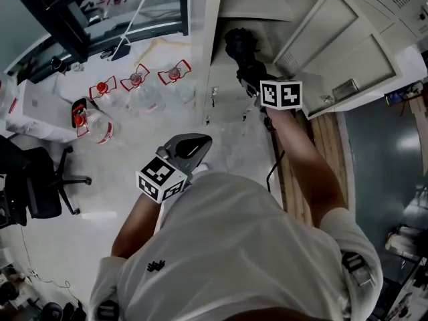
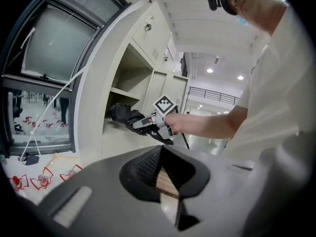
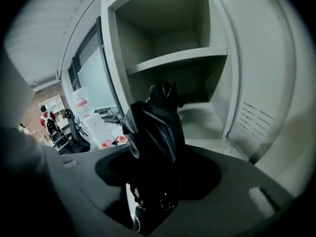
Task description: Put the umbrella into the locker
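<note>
My right tool [image 3: 153,181] pinches the folded black fabric umbrella [image 3: 155,125], whose far end sits inside the beige metal locker's [image 3: 256,73] open compartment, under a shelf. My left tool [image 2: 162,157] is pressed together, empty.

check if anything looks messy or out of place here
The black folded fabric umbrella in the right claw is loose and bunched, not wrapped tight. On the floor by the window, a clear plastic bottle with a red cap seems to lie on its side. The cream metal locker itself looks fine.
</note>
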The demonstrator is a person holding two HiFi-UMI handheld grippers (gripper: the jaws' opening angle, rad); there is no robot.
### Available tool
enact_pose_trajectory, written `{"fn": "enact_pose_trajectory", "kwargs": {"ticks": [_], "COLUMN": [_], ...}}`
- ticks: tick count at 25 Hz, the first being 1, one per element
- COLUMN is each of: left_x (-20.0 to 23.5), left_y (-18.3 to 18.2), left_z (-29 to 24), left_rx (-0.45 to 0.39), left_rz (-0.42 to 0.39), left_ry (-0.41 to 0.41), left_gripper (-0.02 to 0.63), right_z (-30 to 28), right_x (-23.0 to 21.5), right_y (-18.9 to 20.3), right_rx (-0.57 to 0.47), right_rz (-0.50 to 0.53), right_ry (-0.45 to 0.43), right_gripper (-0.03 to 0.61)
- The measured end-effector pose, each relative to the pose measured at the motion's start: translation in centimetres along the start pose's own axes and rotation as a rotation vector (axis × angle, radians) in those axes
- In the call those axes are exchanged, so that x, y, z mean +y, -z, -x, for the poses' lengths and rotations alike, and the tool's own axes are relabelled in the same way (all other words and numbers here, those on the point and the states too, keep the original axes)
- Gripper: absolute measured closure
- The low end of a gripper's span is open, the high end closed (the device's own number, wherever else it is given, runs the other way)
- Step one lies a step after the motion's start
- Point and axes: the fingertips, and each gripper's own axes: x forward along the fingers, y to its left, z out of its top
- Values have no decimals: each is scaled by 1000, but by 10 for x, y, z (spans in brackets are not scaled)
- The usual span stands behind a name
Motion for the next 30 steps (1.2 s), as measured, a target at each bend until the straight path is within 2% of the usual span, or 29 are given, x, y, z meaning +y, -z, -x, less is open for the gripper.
{"fn": "enact_pose_trajectory", "kwargs": {"ticks": [15, 30], "left_x": [55, 73], "left_y": [-3, 0], "left_z": [-5, -8], "left_rx": [26, 51], "left_rz": [5, 27], "left_ry": [17, 6], "left_gripper": [558, 558], "right_z": [-100, -137], "right_x": [-40, -58], "right_y": [-57, -66], "right_rx": [44, 118], "right_rz": [80, 151], "right_ry": [121, 180], "right_gripper": [340, 333]}}
